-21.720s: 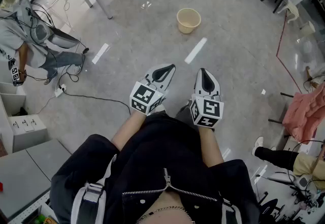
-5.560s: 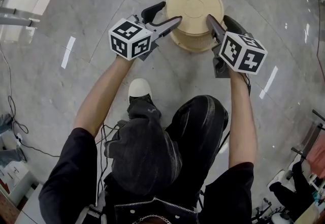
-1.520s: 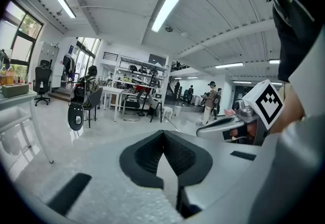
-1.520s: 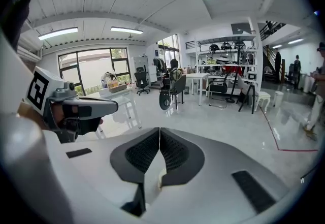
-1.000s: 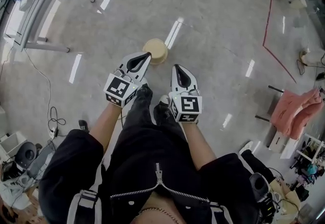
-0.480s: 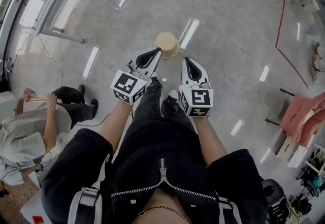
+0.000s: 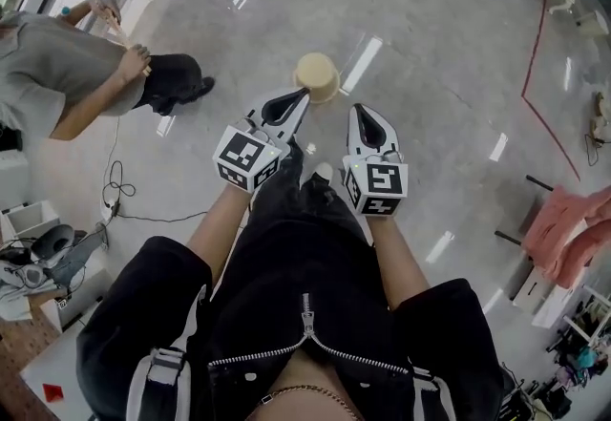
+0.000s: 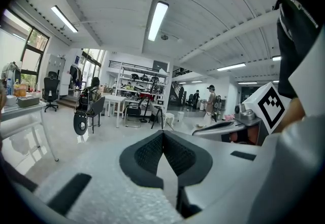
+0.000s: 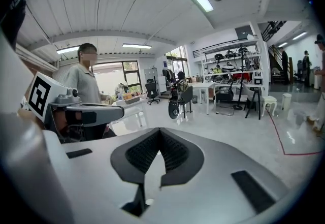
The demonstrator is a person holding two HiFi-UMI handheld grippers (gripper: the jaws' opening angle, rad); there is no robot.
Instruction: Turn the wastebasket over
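Observation:
A beige wastebasket stands upside down on the grey floor, its flat bottom facing up. My left gripper is held out at waist height with its tip overlapping the basket's near edge in the head view; its jaws are shut and empty. My right gripper hangs to the right of it, also shut with nothing in it. In the left gripper view the shut left gripper faces the room, and the right gripper view shows the shut right gripper the same way. Neither gripper view shows the basket.
A person in a grey top bends over at the left. A cable runs along the floor at the left, and grey boxes stand there. A red line marks the floor at the right. Tables and chairs stand far off.
The view has drawn back a little from the upturned basket. Both shut grippers rose slightly. The person at the left came into view and now stands closer.

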